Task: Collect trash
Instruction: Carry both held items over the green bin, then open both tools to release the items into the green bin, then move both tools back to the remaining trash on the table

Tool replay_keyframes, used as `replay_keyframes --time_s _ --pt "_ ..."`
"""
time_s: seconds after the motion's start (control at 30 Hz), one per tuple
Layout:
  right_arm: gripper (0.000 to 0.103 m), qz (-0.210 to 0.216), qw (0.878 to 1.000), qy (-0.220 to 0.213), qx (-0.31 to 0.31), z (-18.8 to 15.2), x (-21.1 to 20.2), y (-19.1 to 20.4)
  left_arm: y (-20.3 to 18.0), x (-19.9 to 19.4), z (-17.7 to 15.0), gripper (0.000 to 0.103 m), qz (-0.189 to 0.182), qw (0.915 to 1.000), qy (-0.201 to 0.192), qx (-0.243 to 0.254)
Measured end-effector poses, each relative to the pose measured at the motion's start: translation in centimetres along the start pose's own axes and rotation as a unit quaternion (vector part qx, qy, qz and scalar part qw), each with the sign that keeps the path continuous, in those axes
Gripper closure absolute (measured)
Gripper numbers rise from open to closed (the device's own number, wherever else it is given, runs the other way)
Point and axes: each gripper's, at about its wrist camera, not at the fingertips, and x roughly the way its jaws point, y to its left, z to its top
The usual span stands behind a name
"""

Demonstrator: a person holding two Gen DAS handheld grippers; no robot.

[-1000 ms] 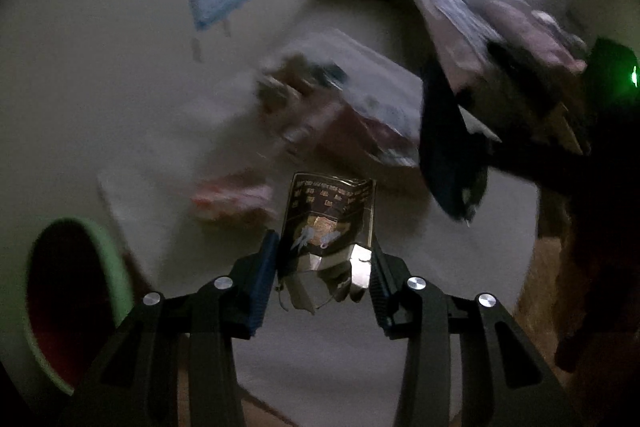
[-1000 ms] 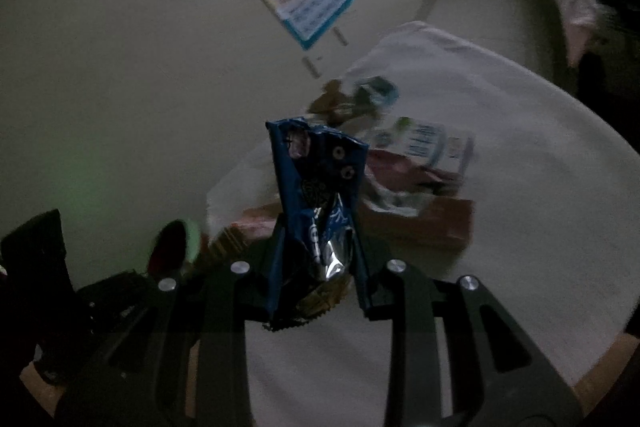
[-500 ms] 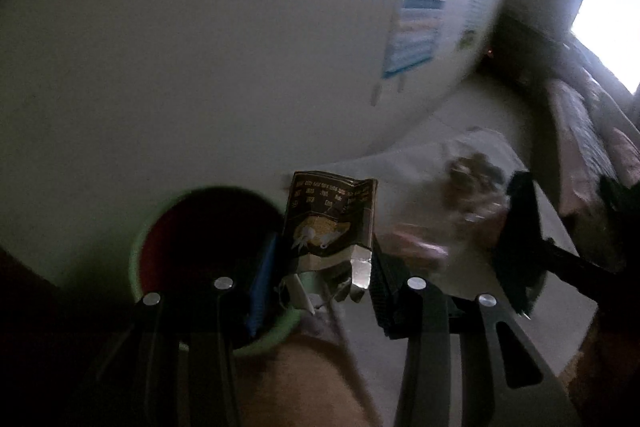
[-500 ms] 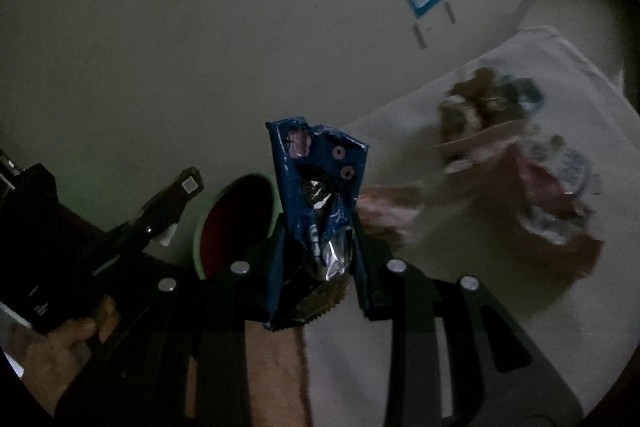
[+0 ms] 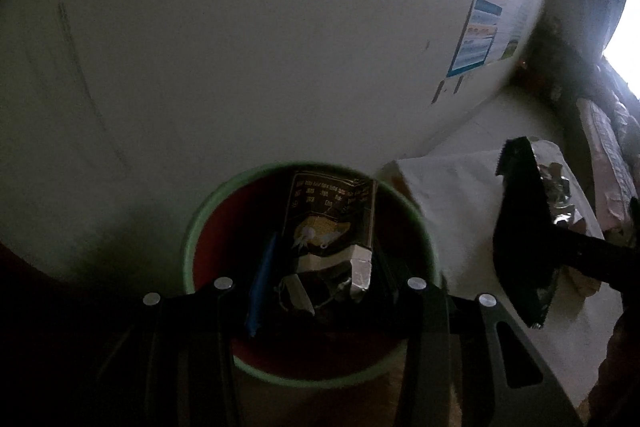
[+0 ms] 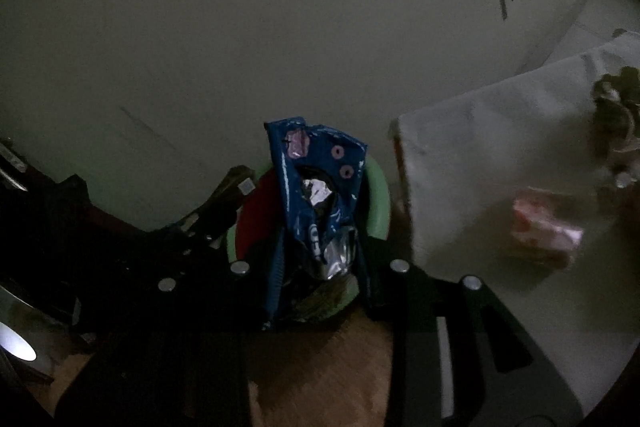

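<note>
- Left hand-held gripper (image 5: 320, 279): pinches a dark wrapper (image 5: 332, 223) between its pads; the wrapper stands upright, printed with pale text rows and a yellowish picture, a silver torn corner at its lower right.
- Bin (image 5: 200, 223): round, green rim, red inside, standing on the floor against the wall. In the left wrist view the dark wrapper sits directly over its mouth.
- Right hand-held gripper (image 6: 320, 263): clamped on a blue wrapper (image 6: 316, 183), crumpled, with pink ring marks and silver foil showing at the tear. In the right wrist view this wrapper stands in front of the bin (image 6: 378, 203); its top edge reaches above the far rim.
- Same blue wrapper, seen from the left wrist (image 5: 520, 235): a dark serrated-edged shape to the right of the bin, beside its rim, not over the mouth.
- Left hand-held gripper, seen from the right wrist (image 6: 224, 203): dark body reaching over the bin's left rim.
- White cloth (image 6: 500, 155): covers the counter to the right of the bin; a pink packet (image 6: 544, 231) and a blurred heap of further trash (image 6: 616, 107) lie on it, well apart from the bin.
- Wall (image 5: 280, 27): plain, pale; a poster (image 5: 480, 35) with blue bands taped at upper right.
</note>
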Motion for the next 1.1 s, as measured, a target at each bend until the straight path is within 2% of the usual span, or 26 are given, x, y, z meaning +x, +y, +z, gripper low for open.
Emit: replay_keyframes --time_s 0.3,0.5,0.57,0.67,0.8,0.9,0.93,1.03,1.1 --pt "0.072 -0.026 0.998 0.057 0.001 0.7 6.3 1.8 1.4 4.0 0.1 0.063 -0.004 0.9998 0.020 0.005" --pt "0.071 -0.043 0.997 0.068 -0.002 1.2 8.1 2.3 2.0 5.6 0.6 0.063 0.006 0.9995 0.030 0.007" --pt "0.050 -0.052 0.996 0.070 -0.009 0.8 8.1 2.6 2.2 6.1 0.6 0.062 0.015 0.9993 0.033 0.008" --pt "0.040 -0.065 0.996 0.062 -0.017 -0.7 7.2 3.2 2.0 7.3 0.7 0.059 0.026 0.9989 0.040 0.004" --pt "0.040 -0.049 0.998 0.037 0.017 -1.3 4.6 2.0 1.5 7.7 0.2 0.055 0.050 0.9979 0.040 0.003" --pt "0.035 -0.040 0.999 0.015 0.028 -2.5 1.8 0.7 1.1 7.6 -0.2 0.050 0.064 0.9971 0.042 0.001" --pt "0.035 -0.035 0.999 0.014 0.032 -2.7 1.2 0.4 1.0 7.5 -0.3 0.046 0.073 0.9965 0.042 -0.003" --pt "0.035 -0.017 0.999 -0.003 0.037 -3.7 -1.1 -0.3 0.4 6.1 -0.7 0.046 0.084 0.9952 0.041 -0.027" --pt "0.035 -0.029 0.999 -0.027 0.020 -5.2 -3.7 -0.9 -0.6 4.4 -0.8 0.046 0.086 0.9956 0.027 -0.027"
